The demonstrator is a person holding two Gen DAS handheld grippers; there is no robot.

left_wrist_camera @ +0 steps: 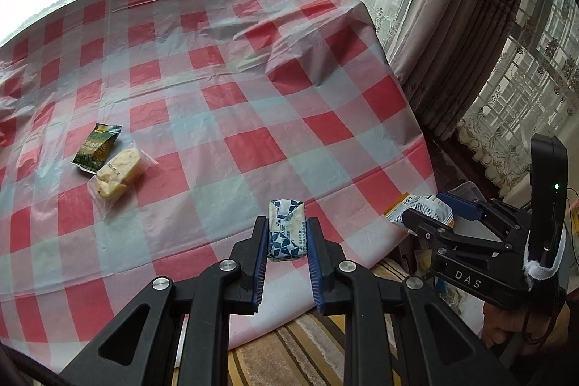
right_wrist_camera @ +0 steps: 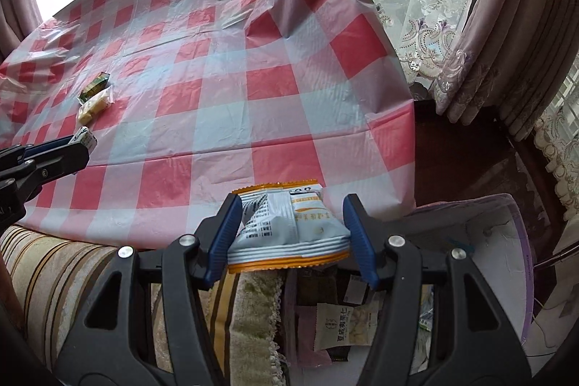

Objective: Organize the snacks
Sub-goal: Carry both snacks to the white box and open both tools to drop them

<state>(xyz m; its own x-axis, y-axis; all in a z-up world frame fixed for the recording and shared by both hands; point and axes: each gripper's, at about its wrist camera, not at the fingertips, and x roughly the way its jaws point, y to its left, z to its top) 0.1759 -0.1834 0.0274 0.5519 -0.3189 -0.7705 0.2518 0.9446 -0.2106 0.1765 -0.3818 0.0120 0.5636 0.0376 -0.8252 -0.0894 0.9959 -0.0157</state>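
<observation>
Left jaws (left_wrist_camera: 286,237) clamping blue-patterned wrapped block (left_wrist_camera: 286,228), right jaws (right_wrist_camera: 291,227) clamping crinkly orange-edged packet (right_wrist_camera: 289,227)

1. I see the surface (left_wrist_camera: 224,104) covered by a wrinkled red-and-white checked plastic cloth (left_wrist_camera: 325,67).
2. Green snack packet (left_wrist_camera: 96,148) lies on it.
3. Clear-wrapped yellow cake (left_wrist_camera: 117,177) touches that packet.

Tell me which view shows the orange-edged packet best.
The right wrist view: the packet sits close, clamped in the right gripper. The left wrist view shows only its end, far right and partly hidden.
</observation>
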